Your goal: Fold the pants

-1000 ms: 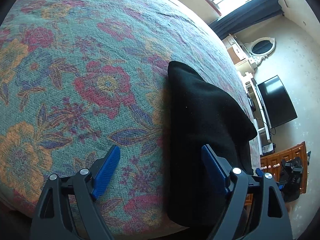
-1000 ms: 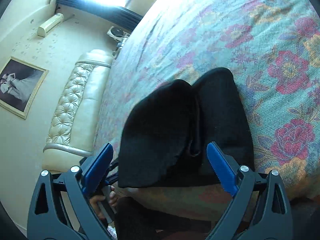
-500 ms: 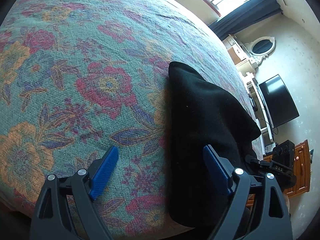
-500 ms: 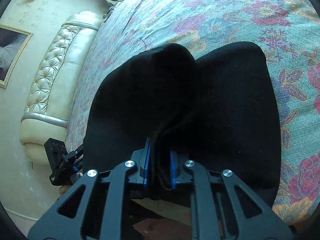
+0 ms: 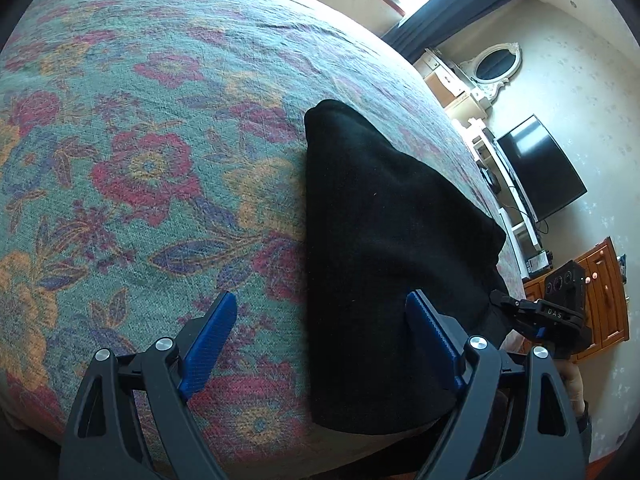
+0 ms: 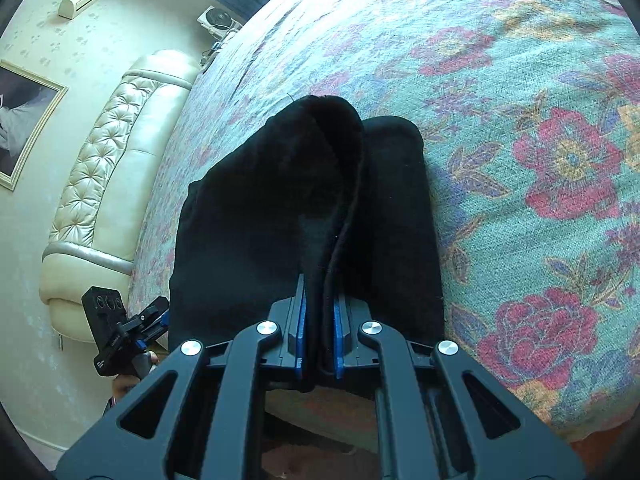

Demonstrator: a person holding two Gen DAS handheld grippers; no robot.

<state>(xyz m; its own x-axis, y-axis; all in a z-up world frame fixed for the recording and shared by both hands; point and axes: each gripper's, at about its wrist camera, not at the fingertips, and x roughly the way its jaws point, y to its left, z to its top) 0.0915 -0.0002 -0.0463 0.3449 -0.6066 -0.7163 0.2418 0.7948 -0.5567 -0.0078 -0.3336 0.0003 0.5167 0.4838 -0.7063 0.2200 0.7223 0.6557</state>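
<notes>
The black pants (image 5: 384, 240) lie folded on the floral bedspread (image 5: 140, 140) near the bed's front edge. My left gripper (image 5: 320, 332) is open, its right finger over the pants' near part and its left finger over bare bedspread. My right gripper (image 6: 319, 320) is shut on the near edge of the pants (image 6: 280, 208), pinching a raised fold that runs away from me. The right gripper also shows in the left wrist view (image 5: 552, 312), at the pants' right edge. The left gripper shows in the right wrist view (image 6: 120, 328), at the lower left.
A cream tufted headboard (image 6: 104, 184) stands left of the bed. A television (image 5: 540, 168), a white shelf unit and a wooden dresser (image 5: 600, 292) stand along the right wall. A window with dark curtains (image 5: 452, 4) is at the far end.
My right gripper moved in from open and closed on the near edge of the pants, then lifted the fold a little. My left gripper stayed open and barely moved.
</notes>
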